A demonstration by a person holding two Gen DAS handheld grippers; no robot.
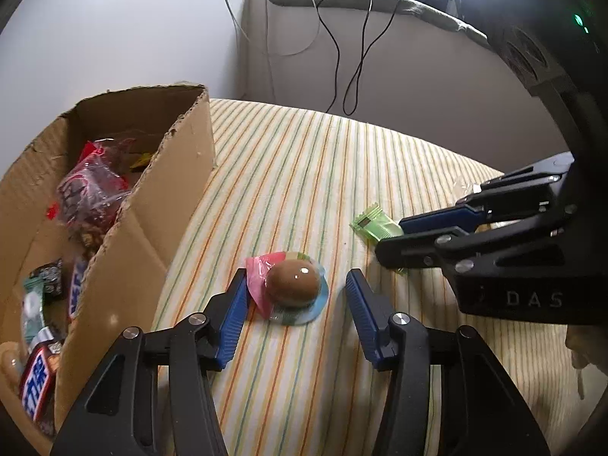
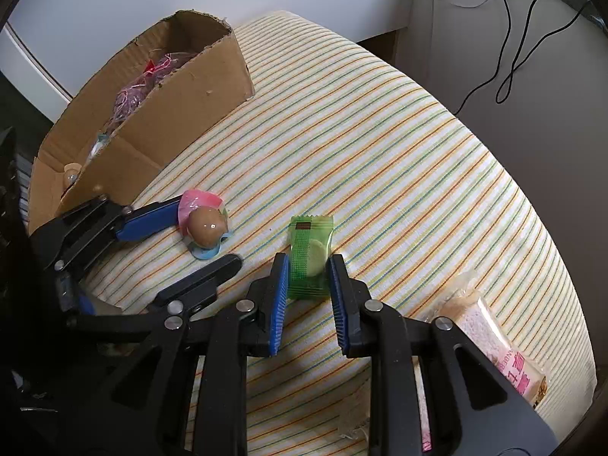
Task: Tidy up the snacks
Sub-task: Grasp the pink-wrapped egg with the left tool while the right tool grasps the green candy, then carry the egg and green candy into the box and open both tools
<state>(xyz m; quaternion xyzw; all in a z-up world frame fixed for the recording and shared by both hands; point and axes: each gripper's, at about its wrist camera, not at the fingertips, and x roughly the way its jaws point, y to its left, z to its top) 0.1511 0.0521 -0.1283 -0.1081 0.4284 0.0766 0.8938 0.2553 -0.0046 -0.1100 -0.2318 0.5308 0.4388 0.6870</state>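
A wrapped brown egg snack with pink and blue film lies on the striped cloth between the tips of my open left gripper; the left finger touches its pink wrap. It also shows in the right wrist view. A green snack packet lies flat between the blue pads of my right gripper, which close on its sides. The packet also shows in the left wrist view. A cardboard box with several snacks stands at the left.
A wrapped sandwich-like snack lies at the right near the cloth's edge. Black cables hang on the wall behind. The box also shows in the right wrist view, at the far left of the striped surface.
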